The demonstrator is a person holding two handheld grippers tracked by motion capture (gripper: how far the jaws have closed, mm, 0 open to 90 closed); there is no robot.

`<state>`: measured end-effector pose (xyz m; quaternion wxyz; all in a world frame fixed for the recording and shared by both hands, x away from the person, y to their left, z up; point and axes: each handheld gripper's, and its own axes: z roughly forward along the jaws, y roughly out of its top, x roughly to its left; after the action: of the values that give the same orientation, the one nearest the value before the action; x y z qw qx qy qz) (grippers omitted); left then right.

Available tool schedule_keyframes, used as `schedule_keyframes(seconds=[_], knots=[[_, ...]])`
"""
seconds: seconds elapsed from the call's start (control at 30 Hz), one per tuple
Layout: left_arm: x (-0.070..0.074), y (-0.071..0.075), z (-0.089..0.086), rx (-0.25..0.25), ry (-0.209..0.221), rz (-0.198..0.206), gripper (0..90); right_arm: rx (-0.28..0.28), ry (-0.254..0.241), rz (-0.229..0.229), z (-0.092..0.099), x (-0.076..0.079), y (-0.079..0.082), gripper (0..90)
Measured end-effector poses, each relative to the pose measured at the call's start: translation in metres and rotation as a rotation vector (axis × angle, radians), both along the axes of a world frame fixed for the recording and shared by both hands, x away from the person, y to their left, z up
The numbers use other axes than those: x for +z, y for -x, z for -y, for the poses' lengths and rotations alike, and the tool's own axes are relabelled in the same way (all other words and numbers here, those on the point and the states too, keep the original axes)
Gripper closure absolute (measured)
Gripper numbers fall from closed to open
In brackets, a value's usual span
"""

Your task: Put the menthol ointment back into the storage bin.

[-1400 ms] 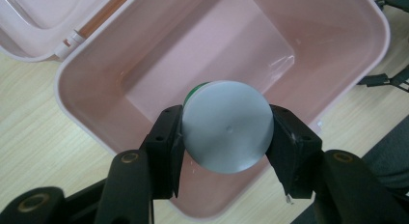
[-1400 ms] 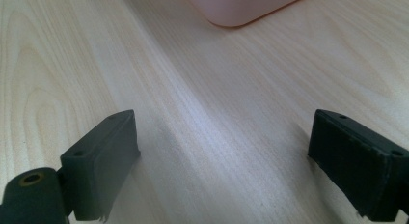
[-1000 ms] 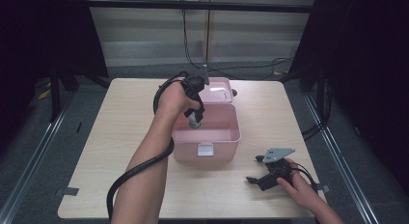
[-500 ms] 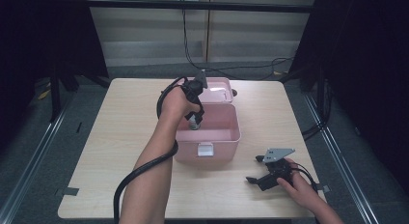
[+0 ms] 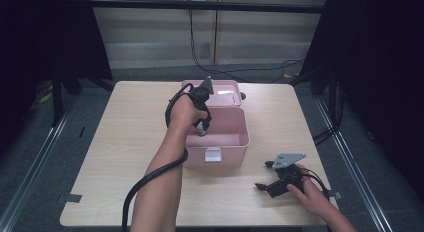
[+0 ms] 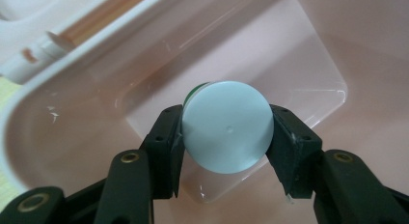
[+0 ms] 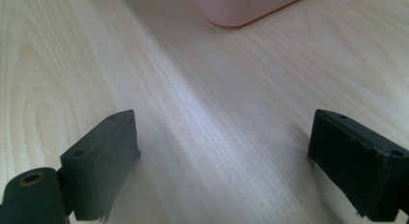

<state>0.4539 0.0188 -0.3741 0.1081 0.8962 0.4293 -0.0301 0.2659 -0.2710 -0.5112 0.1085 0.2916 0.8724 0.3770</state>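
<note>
An open pink box (image 5: 222,153) stands mid-table, its lid (image 5: 222,92) folded back behind it. My left gripper (image 5: 201,127) points down into the box's left part, shut on a small round container. In the left gripper view its pale blue-white cap (image 6: 226,127) sits pressed between the two black pads (image 6: 166,137), with a sliver of green body behind it. The container hangs over the pink box floor (image 6: 308,55). My right gripper (image 5: 263,175) lies on the table at the front right, open, with bare wood between its jaws (image 7: 226,147).
The light wooden table (image 5: 130,122) has bare room left of and in front of the box. A corner of the pink box (image 7: 241,7) lies ahead of the right gripper. Cables trail from both grippers; dark floor and rails surround the table.
My left gripper has sunk lower into the pink box with the container still gripped. The right gripper has stayed where it was.
</note>
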Motion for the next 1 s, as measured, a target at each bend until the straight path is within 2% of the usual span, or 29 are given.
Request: schedule_keyframes(seconds=[0.4,0.77,0.8,0.9,0.97,1.0], knots=[[-0.016,-0.004,0.005,0.042,0.0,-0.004,50.1,-0.001,0.001,-0.001,0.0,0.0,0.0,9.6],[-0.025,-0.007,0.011,0.057,0.003,0.007,50.0,-0.001,0.001,-0.001,0.0,0.0,0.0,9.6],[-0.027,-0.006,0.012,0.08,0.002,0.006,50.0,-0.001,0.001,-0.001,0.0,0.0,0.0,9.6],[-0.03,-0.007,0.013,0.075,-0.003,0.003,50.0,-0.001,0.001,-0.001,0.0,0.0,0.0,9.6],[-0.036,-0.007,0.013,0.105,0.007,-0.008,50.0,-0.002,0.0,-0.003,0.0,0.0,0.0,9.6],[-0.037,-0.008,0.013,0.102,-0.004,-0.006,50.0,-0.002,0.001,-0.001,0.0,0.0,0.0,9.6]])
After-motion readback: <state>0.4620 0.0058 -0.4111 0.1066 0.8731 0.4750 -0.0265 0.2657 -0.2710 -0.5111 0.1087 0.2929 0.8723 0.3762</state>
